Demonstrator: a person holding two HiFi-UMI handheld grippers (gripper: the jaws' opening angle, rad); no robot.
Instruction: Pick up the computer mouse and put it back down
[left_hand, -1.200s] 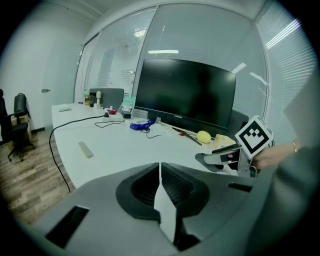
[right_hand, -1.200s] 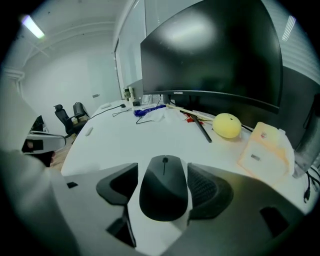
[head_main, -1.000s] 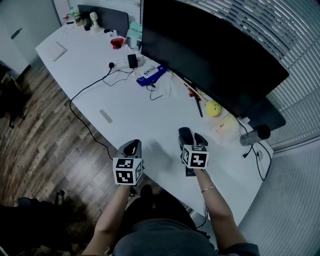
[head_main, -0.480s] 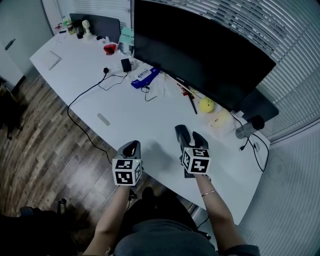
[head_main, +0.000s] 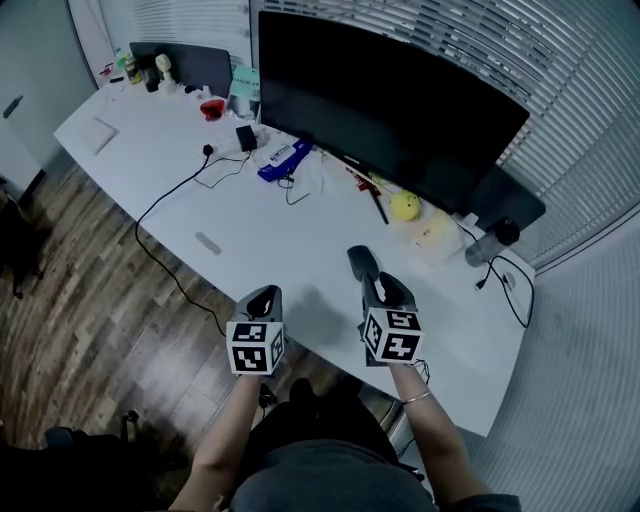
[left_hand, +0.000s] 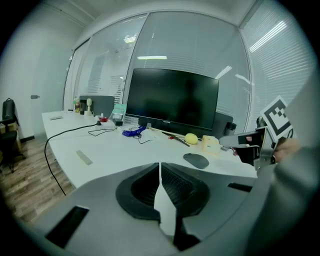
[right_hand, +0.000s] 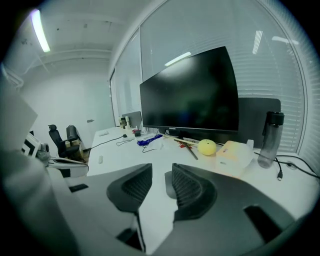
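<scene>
Closing just now, ribbed right tongs (right_hand: 159, 175) apart and empty, smooth oval mouse (head_main: 359, 262) just ahead, left tongs (left_hand: 160, 170) together.

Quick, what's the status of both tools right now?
Left tool: closed, empty.
Right tool: open, jaws have just been closing, nothing between them.

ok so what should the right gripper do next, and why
Probably open the right gripper wider and lower it over the computer mouse. Its jaws have just been closing on nothing, the gap is narrow, and the mouse lies on the table just ahead, unheld.
</scene>
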